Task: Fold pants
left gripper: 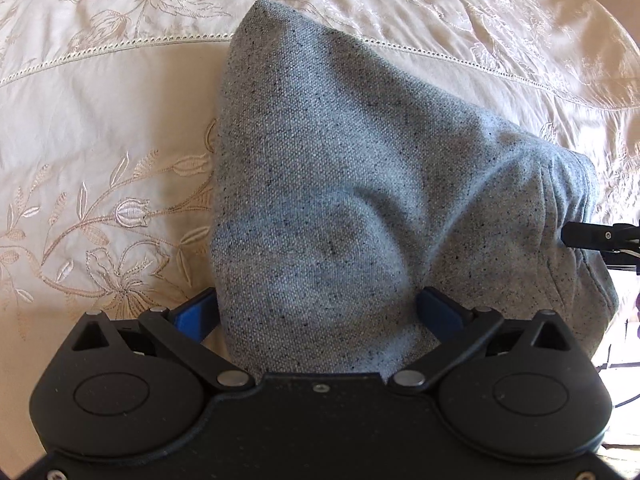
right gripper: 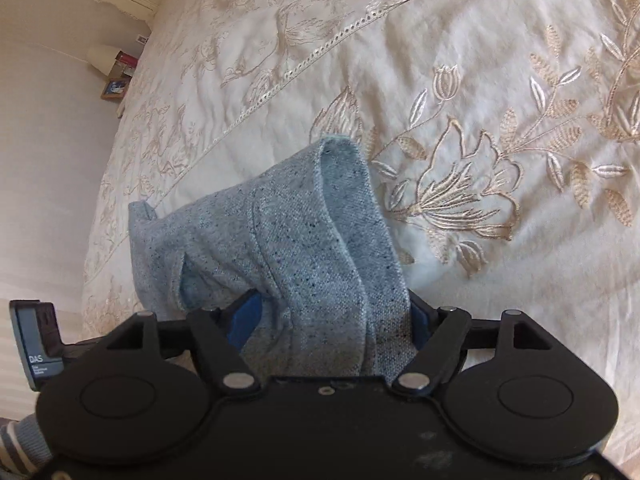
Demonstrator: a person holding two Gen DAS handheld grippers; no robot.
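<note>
The pants (left gripper: 352, 184) are grey-blue flecked fabric, lifted off a cream embroidered bedspread (left gripper: 100, 128). My left gripper (left gripper: 316, 312) is shut on a thick fold of them; its blue fingers (left gripper: 196, 316) press the cloth from both sides. The fabric drapes away from it toward the bed. My right gripper (right gripper: 332, 320) is shut on the pants (right gripper: 288, 232) too, near a hemmed edge that curls open above the bed. The right gripper's black tip also shows in the left wrist view (left gripper: 592, 236), at the cloth's right edge.
The bedspread (right gripper: 480, 80) has floral embroidery and a lace seam. At the far left of the right wrist view a bedside table holds a lamp (right gripper: 102, 58) and a small framed picture (right gripper: 114, 89). A wall lies to the left.
</note>
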